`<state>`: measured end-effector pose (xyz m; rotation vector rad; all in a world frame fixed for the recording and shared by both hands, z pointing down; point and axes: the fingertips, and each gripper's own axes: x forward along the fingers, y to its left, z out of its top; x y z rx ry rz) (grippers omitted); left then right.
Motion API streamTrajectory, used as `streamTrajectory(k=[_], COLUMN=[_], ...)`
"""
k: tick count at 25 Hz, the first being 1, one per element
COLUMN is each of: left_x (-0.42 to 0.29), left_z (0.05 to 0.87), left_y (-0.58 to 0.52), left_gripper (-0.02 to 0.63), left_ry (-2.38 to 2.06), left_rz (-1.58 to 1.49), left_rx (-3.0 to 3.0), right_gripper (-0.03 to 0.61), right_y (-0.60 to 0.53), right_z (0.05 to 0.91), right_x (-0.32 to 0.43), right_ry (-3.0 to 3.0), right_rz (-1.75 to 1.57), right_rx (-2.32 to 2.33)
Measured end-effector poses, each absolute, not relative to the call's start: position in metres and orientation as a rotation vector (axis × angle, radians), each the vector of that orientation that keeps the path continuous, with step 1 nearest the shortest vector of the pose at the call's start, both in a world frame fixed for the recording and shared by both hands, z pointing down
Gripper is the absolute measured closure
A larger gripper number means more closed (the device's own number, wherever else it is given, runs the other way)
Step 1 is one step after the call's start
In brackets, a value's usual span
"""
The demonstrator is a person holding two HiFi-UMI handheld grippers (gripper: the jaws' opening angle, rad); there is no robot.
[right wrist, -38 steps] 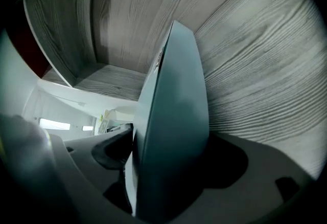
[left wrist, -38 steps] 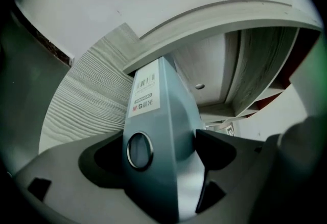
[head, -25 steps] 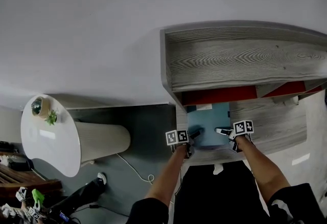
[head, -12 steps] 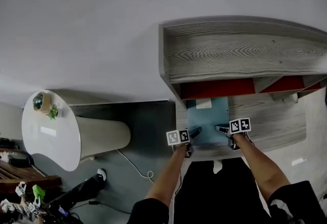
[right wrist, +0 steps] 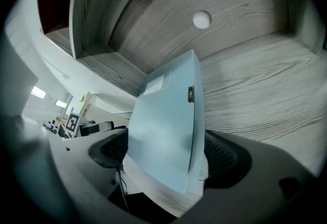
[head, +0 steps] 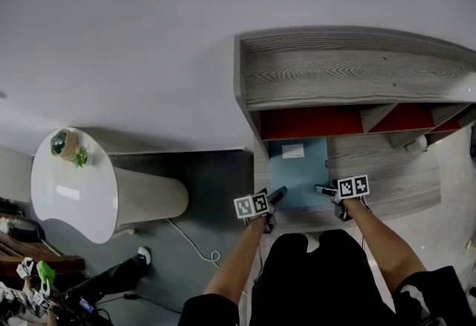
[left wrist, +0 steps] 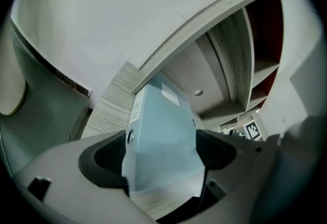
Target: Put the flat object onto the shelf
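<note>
Firmly, left hand-held gripper [head: 277, 194] and right hand-held gripper [head: 323, 189] clamp binder [head: 301, 172]; pale-blue, white-labelled.

Left tool [head: 278, 193], right tool [head: 324, 189]: black, marker-cubed

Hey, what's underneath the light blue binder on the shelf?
The light blue binder lies on the grey wooden shelf board, with the left gripper and right gripper clamping its near corners. The board directly beneath is covered, so nothing else there can be confirmed.
</note>
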<state>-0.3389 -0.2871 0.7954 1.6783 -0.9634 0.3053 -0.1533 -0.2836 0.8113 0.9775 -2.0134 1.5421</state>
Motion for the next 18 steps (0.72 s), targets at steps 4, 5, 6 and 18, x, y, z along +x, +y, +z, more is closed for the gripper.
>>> streamTrajectory(k=[4,5,6,18], left_x=[-0.333,-0.333,-0.335,-0.312], left_z=[0.768,0.761,0.755,0.672], left_y=[-0.278,-0.274,-0.269,-0.212], left_gripper=[0.216,0.216,0.216,0.222], left_ry=[-0.956,-0.956,-0.963,-1.001], left_rz=[0.278,0.248,0.219,0.021], left_rx=[1.773,1.782,1.788,1.977], right_gripper=[0.121,0.121,0.122,0.230], right_y=[-0.274,-0.269,-0.264,-0.208], right_z=[0.785,0.777,0.768,0.669], right_x=[-0.139,-0.137,-0.136,-0.113], right_ry=[-2.090,-2.109,-2.131,-2.357], right_rz=[1.497,1.487,1.475,1.192], right_rx=[1.029,1.044,1.060,1.139])
